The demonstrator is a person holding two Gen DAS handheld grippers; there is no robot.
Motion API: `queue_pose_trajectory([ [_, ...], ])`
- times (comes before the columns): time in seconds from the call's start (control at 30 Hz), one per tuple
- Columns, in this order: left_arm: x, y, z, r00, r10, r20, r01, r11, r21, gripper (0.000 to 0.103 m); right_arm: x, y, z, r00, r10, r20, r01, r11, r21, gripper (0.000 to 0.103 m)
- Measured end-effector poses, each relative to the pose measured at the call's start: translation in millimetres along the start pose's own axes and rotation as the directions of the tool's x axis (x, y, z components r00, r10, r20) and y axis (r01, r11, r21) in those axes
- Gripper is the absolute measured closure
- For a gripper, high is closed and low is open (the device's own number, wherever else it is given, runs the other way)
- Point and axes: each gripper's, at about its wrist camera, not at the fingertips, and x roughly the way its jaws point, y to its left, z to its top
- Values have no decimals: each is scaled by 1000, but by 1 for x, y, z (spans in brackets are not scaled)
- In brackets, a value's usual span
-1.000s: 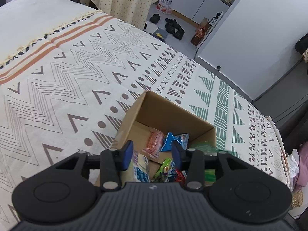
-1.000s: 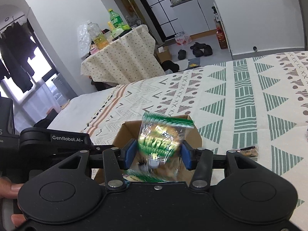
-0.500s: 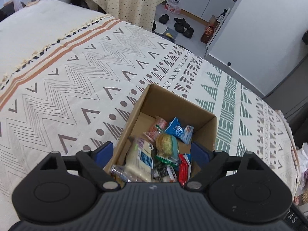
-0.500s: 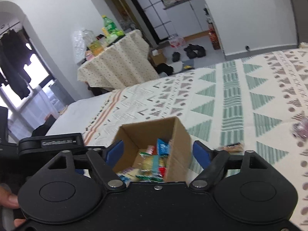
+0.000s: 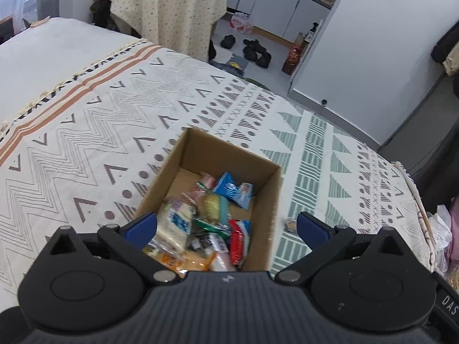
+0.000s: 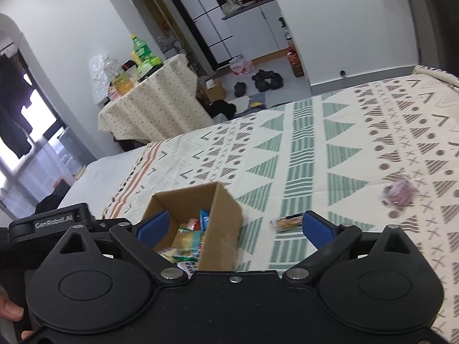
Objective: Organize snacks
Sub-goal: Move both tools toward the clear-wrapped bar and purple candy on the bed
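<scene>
An open cardboard box (image 5: 198,146) sits on the patterned bedspread and holds several snack packets, among them a blue one (image 5: 233,190) and a green-and-yellow one (image 5: 213,206). My left gripper (image 5: 226,226) is open and empty above the box's near end. The box also shows in the right wrist view (image 6: 223,215). My right gripper (image 6: 233,225) is open and empty just above and right of it. A small orange snack bar (image 6: 287,222) lies on the bed right of the box, and shows in the left wrist view (image 5: 290,225). A pink wrapped snack (image 6: 398,192) lies farther right.
The bedspread (image 5: 86,132) spreads wide to the left and behind the box. A cloth-covered table (image 6: 149,106) with bottles stands beyond the bed. Shoes (image 5: 255,51) lie on the floor by the white wall. The other gripper's body (image 6: 51,220) sits at left.
My right gripper opened and let the green packet fall into the box, then pulled back and swung right. My left gripper opened wide and rose.
</scene>
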Motion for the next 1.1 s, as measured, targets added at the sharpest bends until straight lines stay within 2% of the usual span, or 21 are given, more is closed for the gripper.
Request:
queue_pose_trajectory([
  [0.27,-7,-29,-12,1000,-17,21,16,999,35,0,-21,-27,7,999,-32,21,31,998,48,0],
  [0.5,-5,-57,-23,999,-45,7,44,996,79,0,-39,-46,10,999,-39,33,37,998,50,0],
  [0.7,-2,-85,-31,1000,-23,6,22,992,121,0,-52,-62,14,998,-36,45,34,998,59,0],
  [0.8,0,-97,-32,999,-33,-2,33,990,134,0,-58,-73,16,998,-36,58,31,996,83,0],
  [1.1,18,-126,-38,999,-30,-36,36,984,176,0,-67,-100,19,995,-80,66,72,990,121,0],
])
